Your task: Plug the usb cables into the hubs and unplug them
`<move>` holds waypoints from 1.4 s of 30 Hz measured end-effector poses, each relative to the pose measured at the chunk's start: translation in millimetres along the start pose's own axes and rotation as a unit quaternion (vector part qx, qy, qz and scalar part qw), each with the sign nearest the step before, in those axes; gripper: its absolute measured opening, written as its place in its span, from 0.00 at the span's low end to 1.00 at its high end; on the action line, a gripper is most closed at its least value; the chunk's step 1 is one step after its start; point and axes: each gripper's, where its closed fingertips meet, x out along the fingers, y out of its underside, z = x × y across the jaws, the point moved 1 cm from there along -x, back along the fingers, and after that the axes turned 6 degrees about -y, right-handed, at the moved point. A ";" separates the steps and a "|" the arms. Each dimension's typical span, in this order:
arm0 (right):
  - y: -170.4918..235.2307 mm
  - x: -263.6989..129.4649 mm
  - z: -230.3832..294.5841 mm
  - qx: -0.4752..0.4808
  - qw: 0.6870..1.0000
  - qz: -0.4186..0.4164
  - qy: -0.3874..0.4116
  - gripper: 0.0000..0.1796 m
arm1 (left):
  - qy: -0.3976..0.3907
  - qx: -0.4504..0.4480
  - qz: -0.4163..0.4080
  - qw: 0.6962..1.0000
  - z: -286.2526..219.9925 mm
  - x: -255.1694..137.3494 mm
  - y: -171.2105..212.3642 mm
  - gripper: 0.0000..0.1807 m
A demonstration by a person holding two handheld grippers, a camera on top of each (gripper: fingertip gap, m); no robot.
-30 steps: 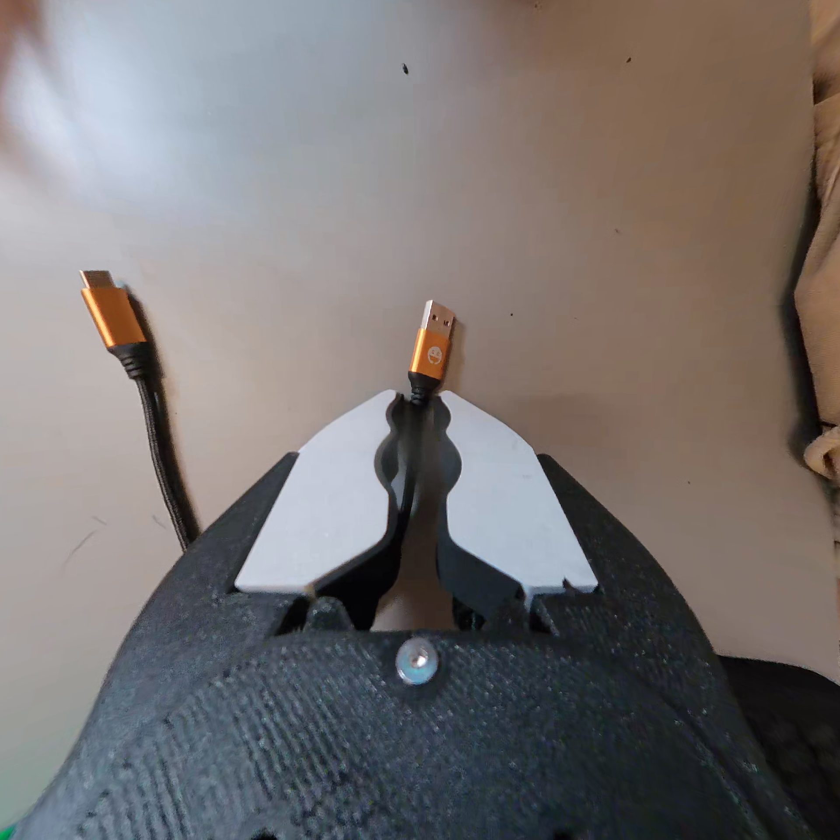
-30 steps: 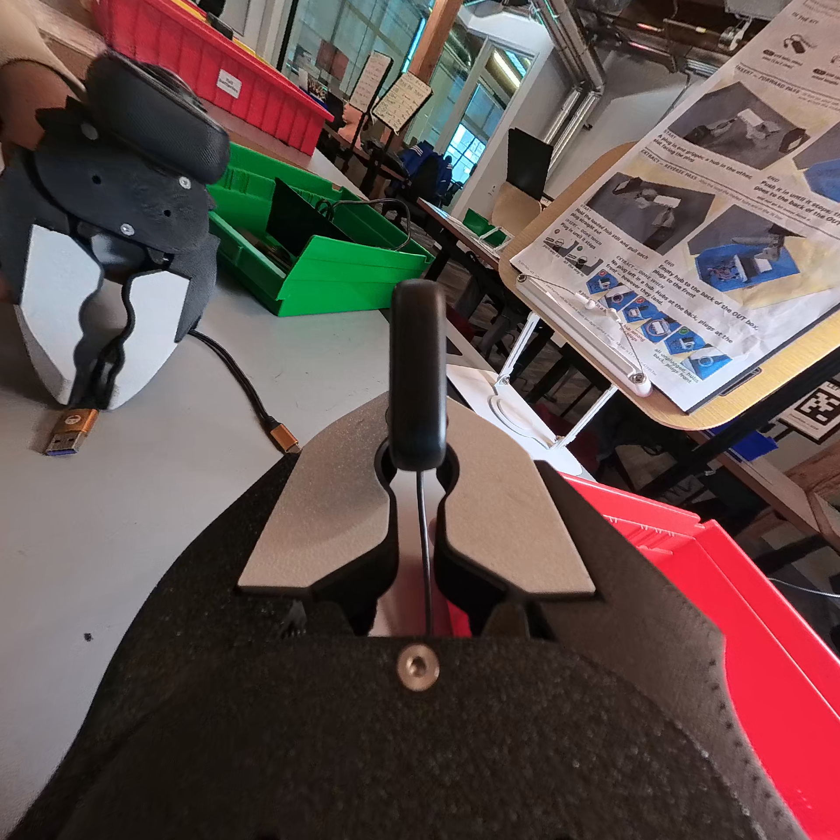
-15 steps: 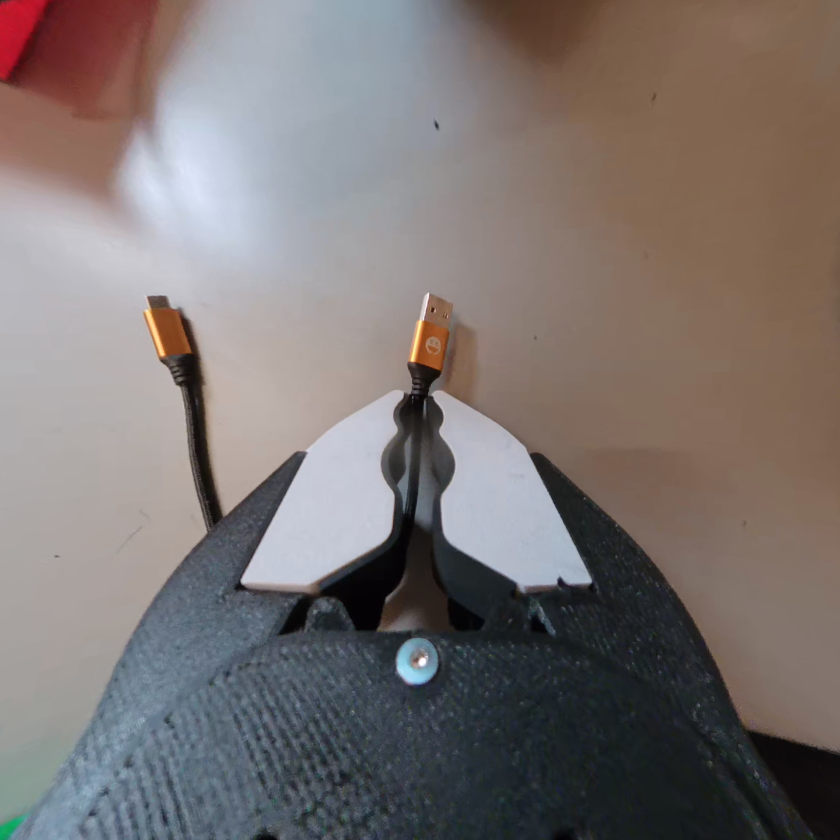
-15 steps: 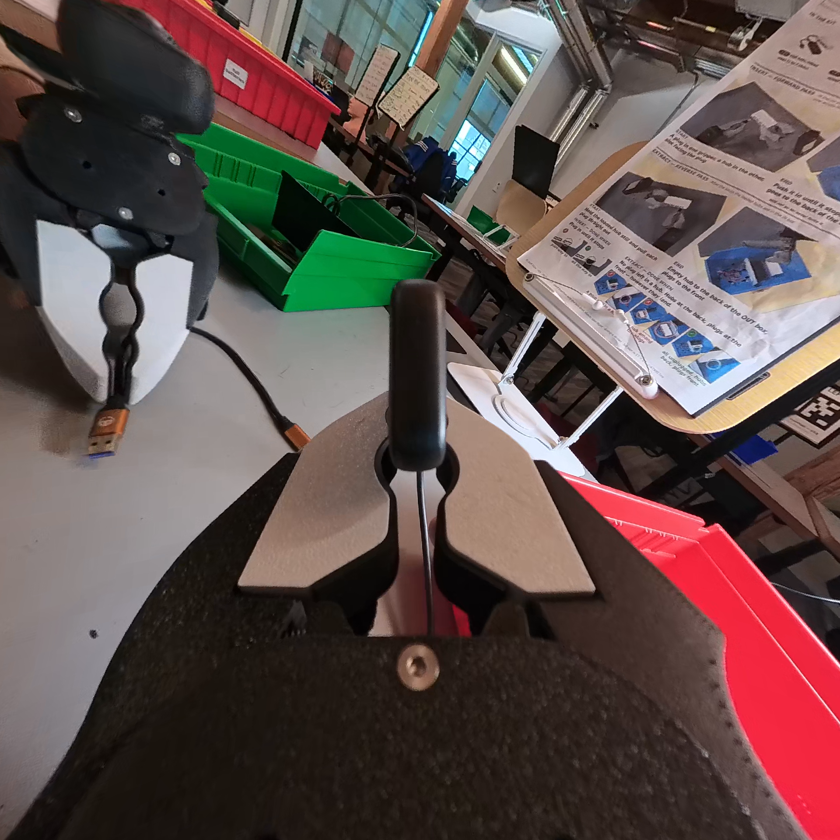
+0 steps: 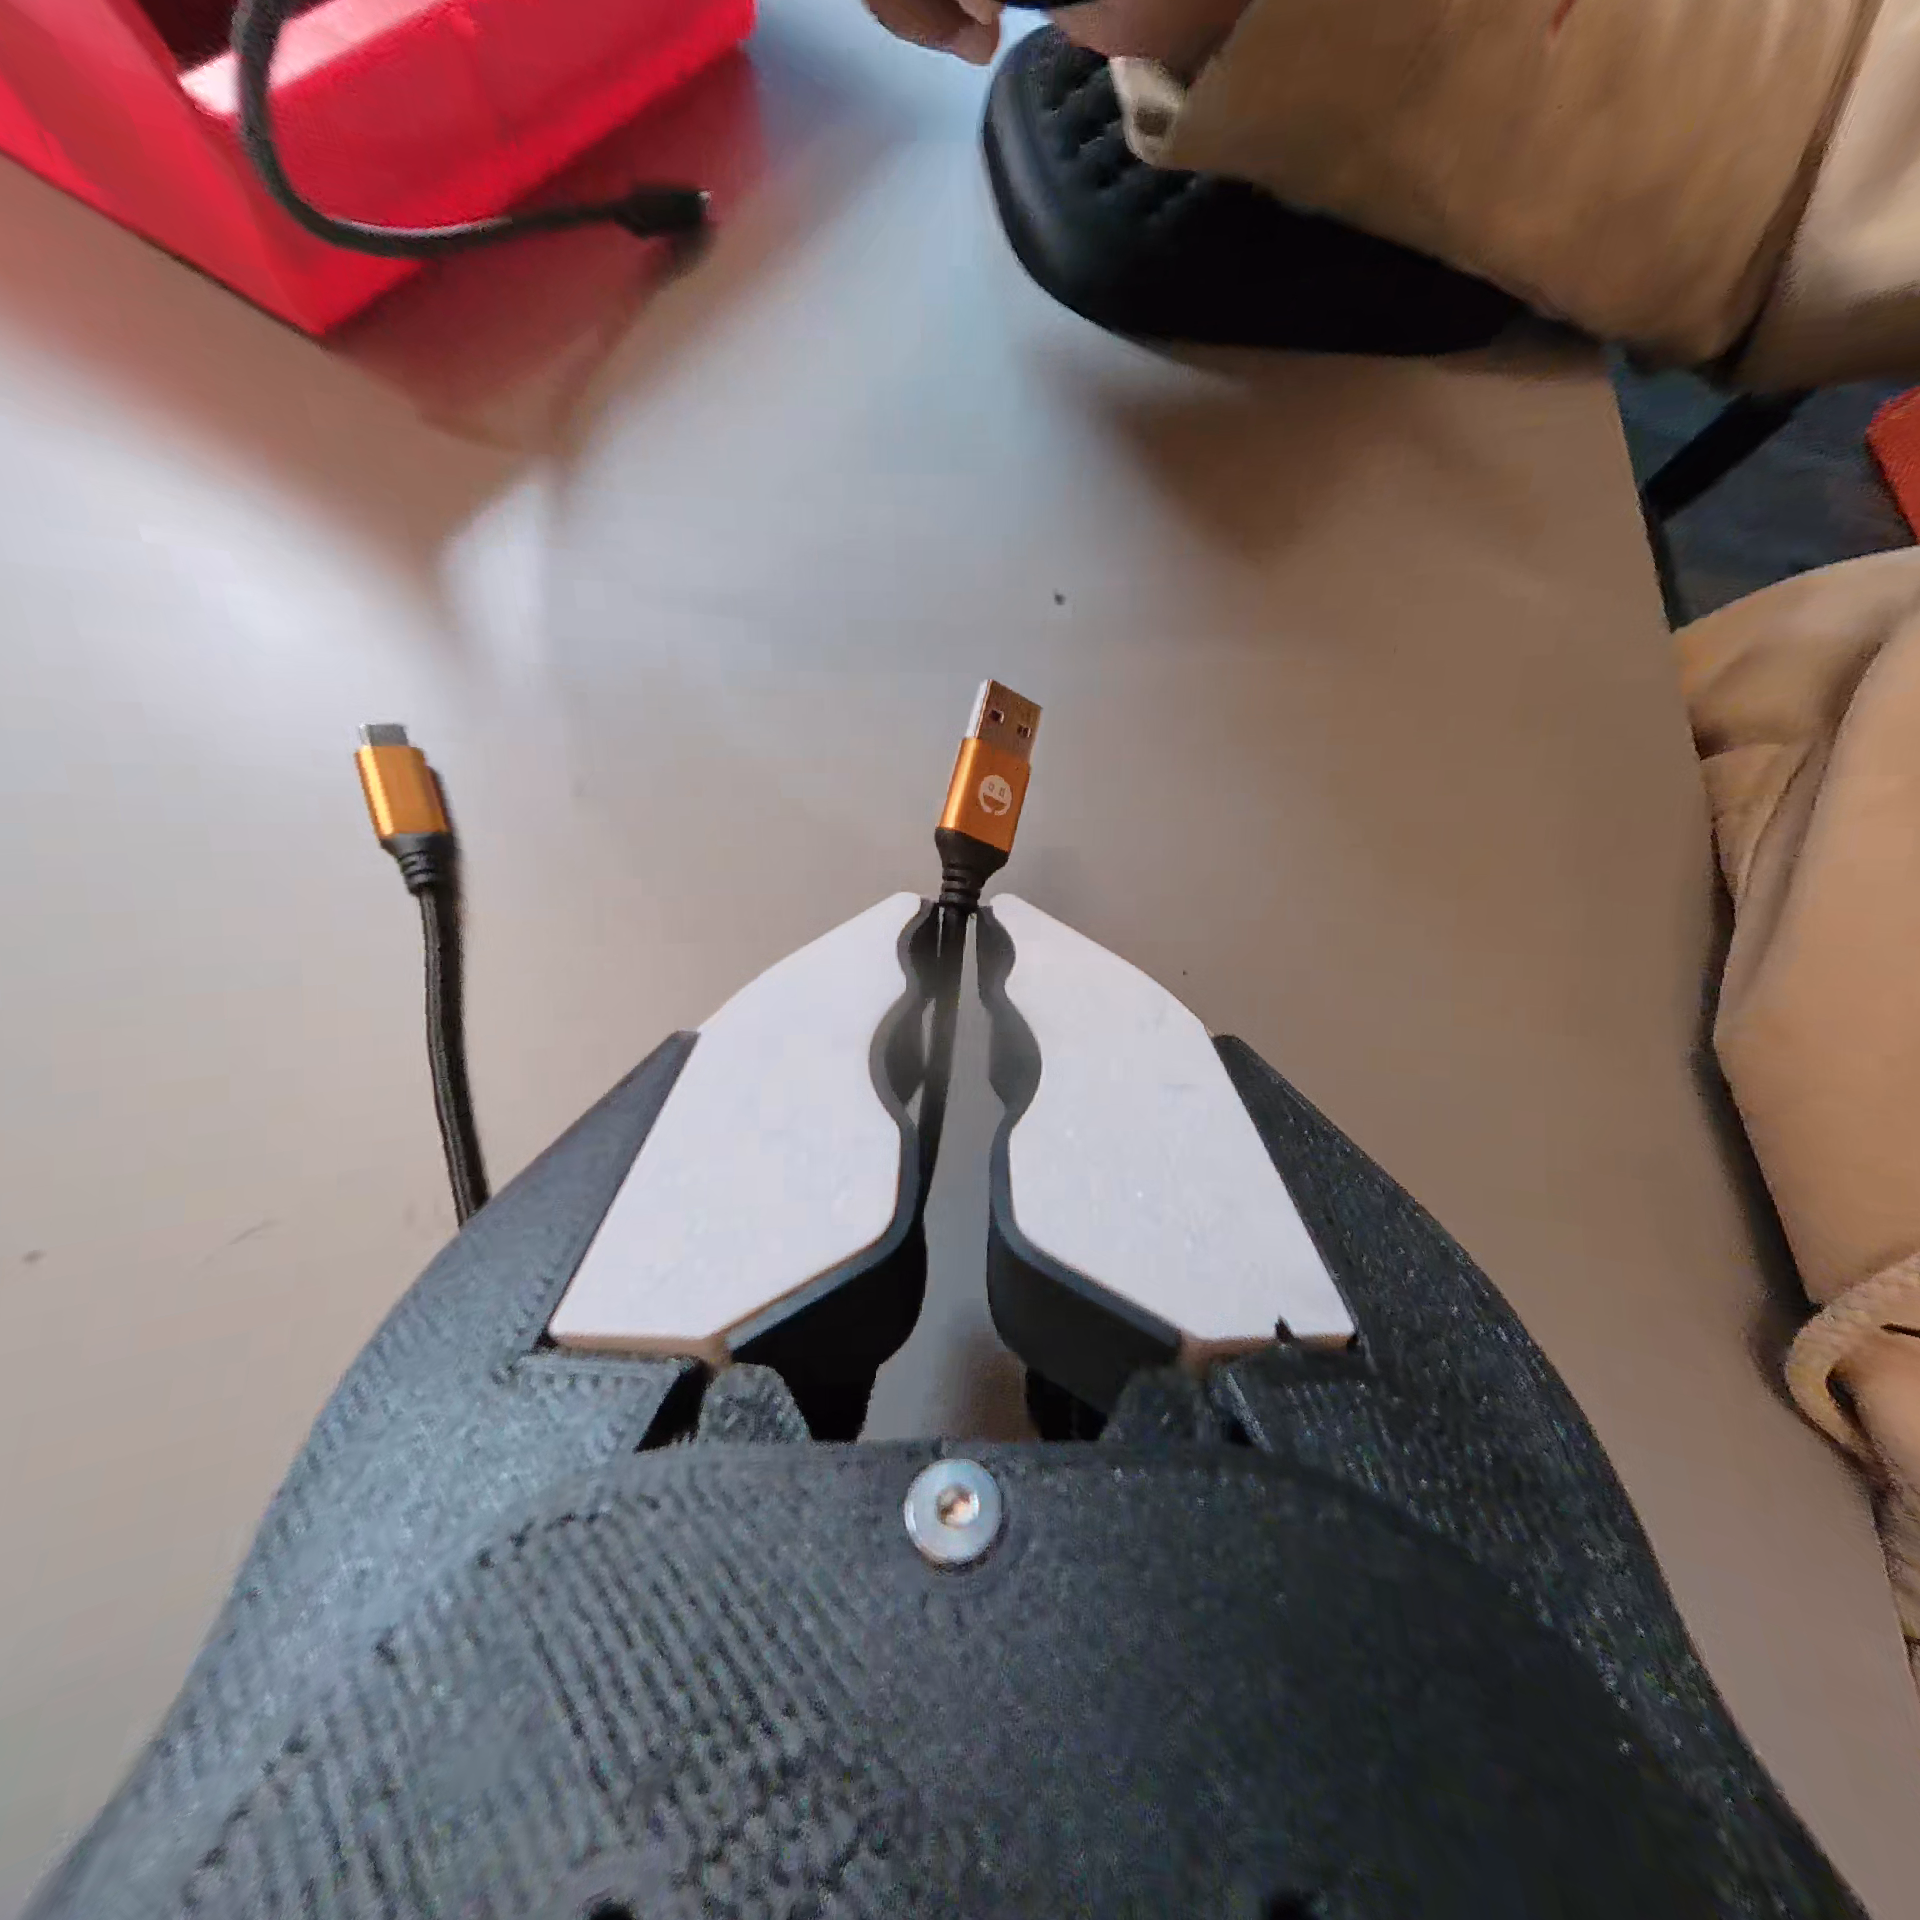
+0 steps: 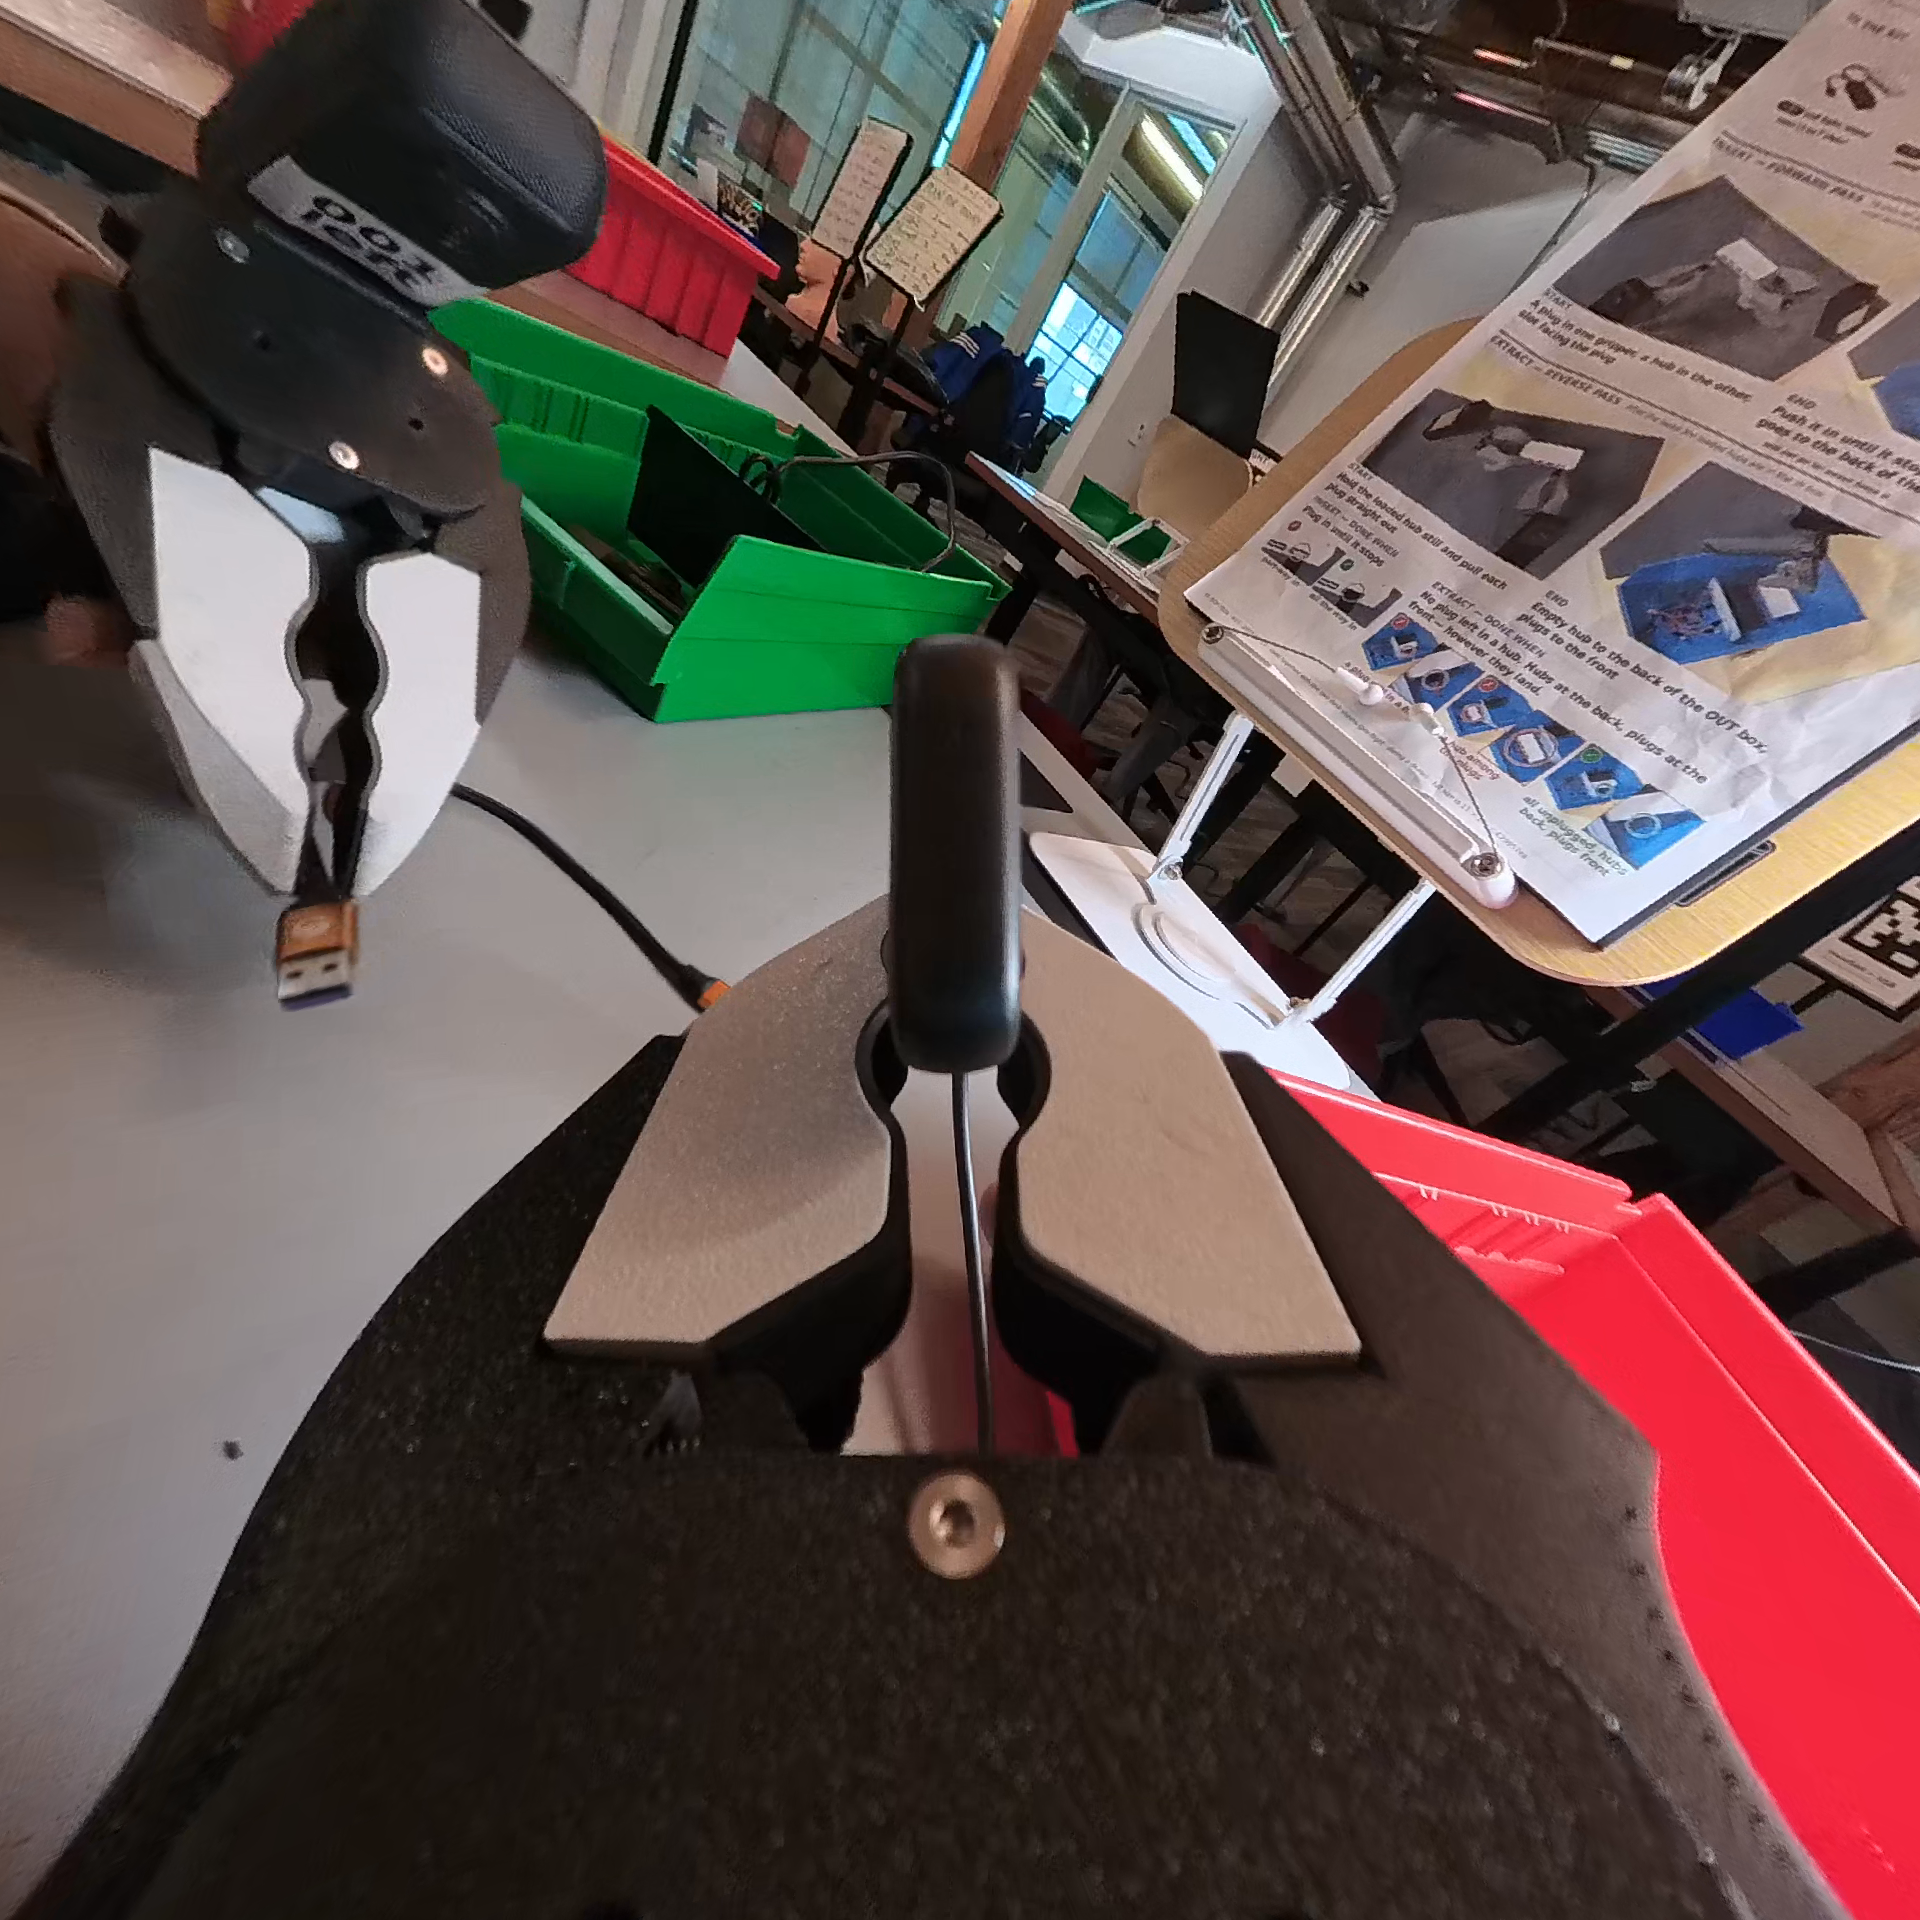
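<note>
Your left gripper [image 5: 954, 902] pinches the cable [image 5: 985, 767] over a pale table [image 5: 1299, 644]; your right gripper [image 6: 954, 1023] clamps the hub [image 6: 954, 831], green bin [image 6: 790, 613] upper left, workshop beyond

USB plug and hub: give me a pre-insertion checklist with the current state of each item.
1. Left hand-held gripper shut on cable just behind USB plug: ok.
2. Plug clear of the table, lifted: ok.
3. Right hand-held gripper shut on hub: ok.
4. Hub port facing the plug: cannot tell, no port visible.
5. Plug lined up with hub: not ok, they are apart and the plug points down.
6. Cable's other end lying free: ok.
</note>
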 end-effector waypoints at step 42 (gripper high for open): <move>-16.2 -9.7 7.9 -0.022 0.999 -0.044 -0.018 0.06 | -0.121 0.122 0.081 0.982 23.2 4.7 31.1 0.18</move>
